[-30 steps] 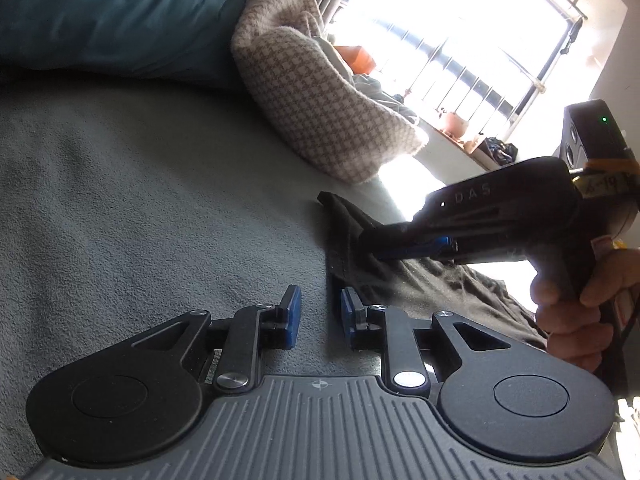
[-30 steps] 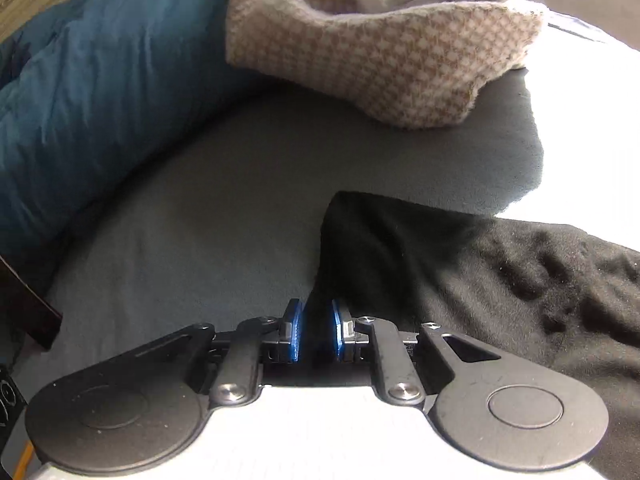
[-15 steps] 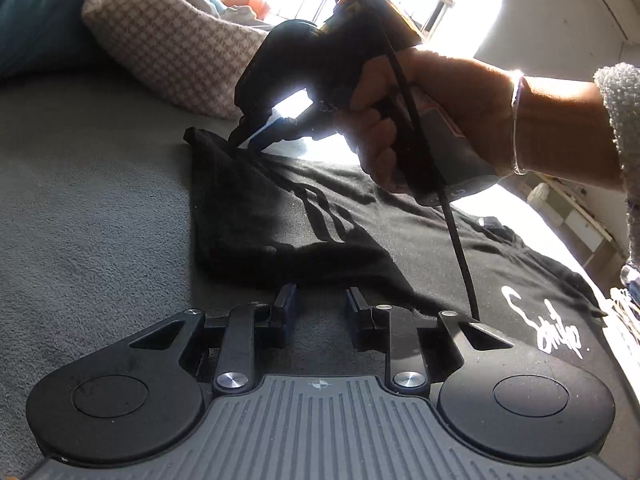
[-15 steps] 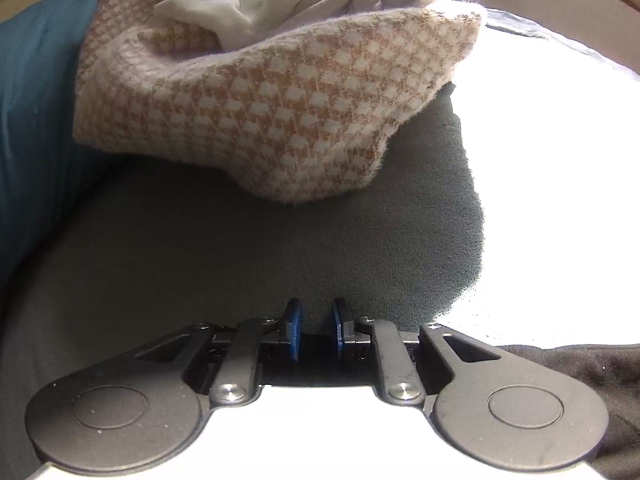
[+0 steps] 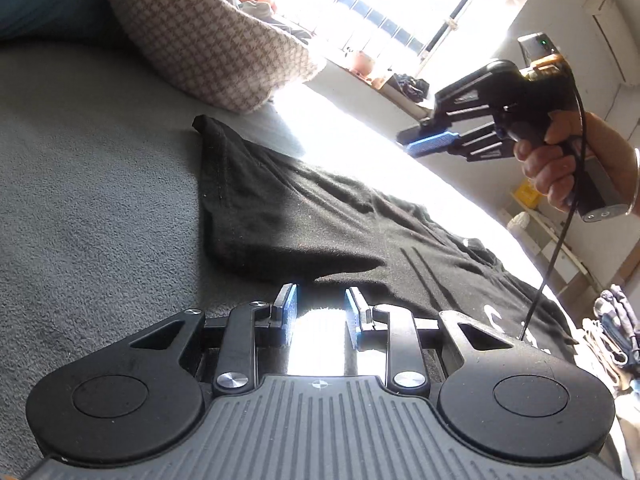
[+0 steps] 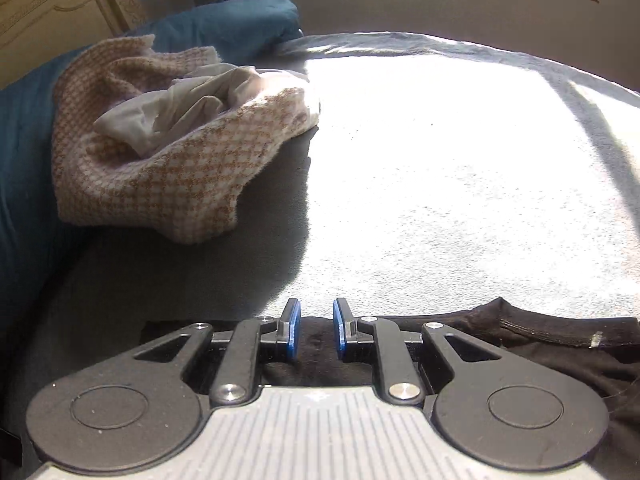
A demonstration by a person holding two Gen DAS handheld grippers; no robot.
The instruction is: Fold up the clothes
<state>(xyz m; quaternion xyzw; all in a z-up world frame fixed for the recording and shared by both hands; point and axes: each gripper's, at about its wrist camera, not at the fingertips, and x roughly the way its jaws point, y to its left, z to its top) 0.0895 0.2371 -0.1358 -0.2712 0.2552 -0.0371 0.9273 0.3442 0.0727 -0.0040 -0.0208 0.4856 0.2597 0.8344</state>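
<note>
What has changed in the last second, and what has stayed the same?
The right gripper let go of the black T-shirt's corner and lifted away from it; it now hangs in the air above the bed, with nothing between its pads. The left gripper drew back a little toward the shirt's near edge, open and empty. The shirt lies with its corner folded over. The checked garment and blue duvet did not move.

A grey bed point(image 6: 440, 168) carries a black T-shirt point(image 5: 320, 224), a checked garment point(image 6: 160, 184) and a teal duvet point(image 6: 24, 168).

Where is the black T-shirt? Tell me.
The black T-shirt lies flat on the grey bedspread, mid-frame in the left wrist view, just below the checked blanket.
</note>
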